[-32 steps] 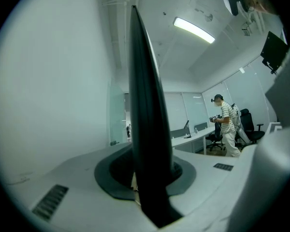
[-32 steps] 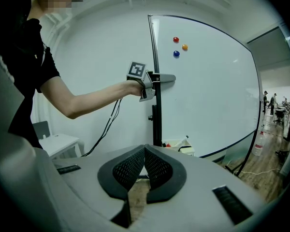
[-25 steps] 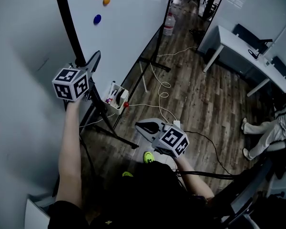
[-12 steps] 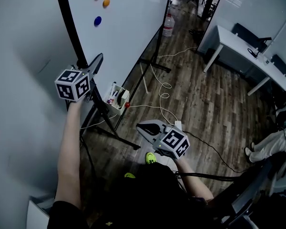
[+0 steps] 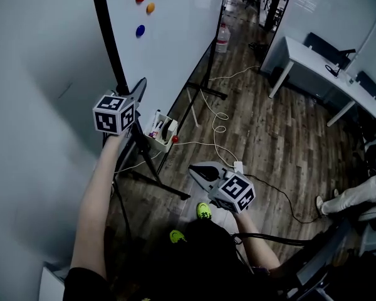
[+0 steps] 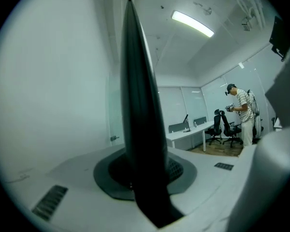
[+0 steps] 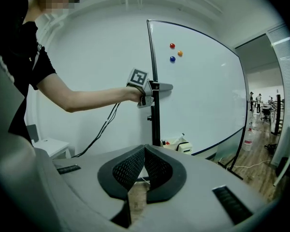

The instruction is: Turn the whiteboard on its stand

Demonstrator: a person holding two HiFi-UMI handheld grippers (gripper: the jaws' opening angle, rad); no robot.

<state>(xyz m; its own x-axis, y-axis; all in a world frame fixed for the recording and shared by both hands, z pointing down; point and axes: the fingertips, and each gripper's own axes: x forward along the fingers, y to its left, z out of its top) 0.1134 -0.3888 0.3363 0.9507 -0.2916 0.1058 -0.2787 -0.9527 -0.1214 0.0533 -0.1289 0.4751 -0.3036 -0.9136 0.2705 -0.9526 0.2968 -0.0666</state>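
The whiteboard stands on its black stand, with red, orange and blue magnets near its top. My left gripper is raised at the board's near black frame edge. That frame edge runs up between the jaws in the left gripper view. The jaws have just been closing and clamp it. From the right gripper view I see the same left gripper gripping the frame post. My right gripper hangs low over the floor, its pads touching with nothing between them.
A small tray of markers hangs at the board's lower edge. White cables trail across the wooden floor. A water bottle stands behind the stand's far leg. A white desk is at the right, and a seated person's legs show at the right edge.
The head view has shifted, so board and grippers sit a little further right and lower in the picture. The left gripper stays on the frame edge. The person's legs at right moved.
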